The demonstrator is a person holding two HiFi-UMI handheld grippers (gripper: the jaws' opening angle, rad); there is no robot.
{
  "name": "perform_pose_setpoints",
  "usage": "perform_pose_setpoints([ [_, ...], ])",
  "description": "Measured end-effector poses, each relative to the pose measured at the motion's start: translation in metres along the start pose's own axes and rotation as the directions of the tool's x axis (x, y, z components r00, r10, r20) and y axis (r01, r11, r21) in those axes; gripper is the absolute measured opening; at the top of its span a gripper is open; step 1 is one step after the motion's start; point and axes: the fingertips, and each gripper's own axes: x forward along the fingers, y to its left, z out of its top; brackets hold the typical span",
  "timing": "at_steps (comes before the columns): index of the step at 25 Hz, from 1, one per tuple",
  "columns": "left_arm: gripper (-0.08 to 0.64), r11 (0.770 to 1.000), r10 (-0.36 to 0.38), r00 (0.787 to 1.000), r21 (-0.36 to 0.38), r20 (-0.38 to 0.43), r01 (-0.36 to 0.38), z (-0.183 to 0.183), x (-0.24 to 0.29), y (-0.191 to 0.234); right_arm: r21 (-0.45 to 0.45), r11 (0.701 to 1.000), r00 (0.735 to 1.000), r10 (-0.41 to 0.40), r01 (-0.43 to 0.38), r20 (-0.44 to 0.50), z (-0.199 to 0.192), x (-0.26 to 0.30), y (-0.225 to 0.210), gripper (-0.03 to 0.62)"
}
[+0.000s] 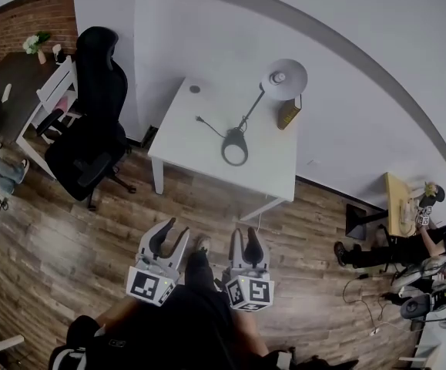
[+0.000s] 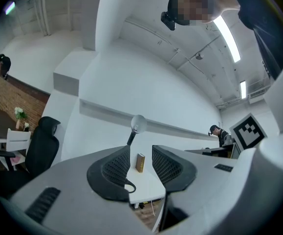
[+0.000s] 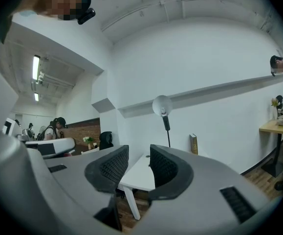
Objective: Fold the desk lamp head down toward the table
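Left claw (image 1: 173, 231), right claw (image 1: 245, 237), both parted and empty, one lamp (image 1: 284, 79), one book (image 1: 288, 114)

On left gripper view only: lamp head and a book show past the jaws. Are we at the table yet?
Observer: No. The head view shows the left gripper and right gripper over wood floor, well apart from the white table.
Operator: Where's the lamp's base?
Observer: It is a dark ring base near the table's front edge. The arm slants up from it to the lamp head at the back.
Operator: Right jaws?
Observer: The right gripper view shows them apart with nothing between the pads, only the table far beyond.
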Motion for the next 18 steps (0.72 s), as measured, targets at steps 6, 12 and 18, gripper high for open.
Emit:
perform_pose_setpoints([
  [6, 0.141, 1.000, -0.009, 1.000, 0.010, 0.014, 0.009, -0.002, 0.060, 0.005, 0.007, 1.000, 1.000, 0.022, -0.022, 0.020, 0.009, 0.047, -0.034, 0.152],
  [12, 0.146, 1.000, -0.019, 1.000, 0.007, 0.004, 0.019, -0.006, 0.142, 0.003, 0.020, 0.999, 0.999, 0.036, -0.036, 0.013, 0.019, 0.101, -0.082, 0.152],
  [18, 0.147, 1.000, 0.005, 1.000, 0.011, 0.002, -0.005, 0.001, 0.209, 0.005, 0.035, 0.997, 0.997, 0.075, -0.075, -0.005, 0.033, 0.149, -0.119, 0.143],
])
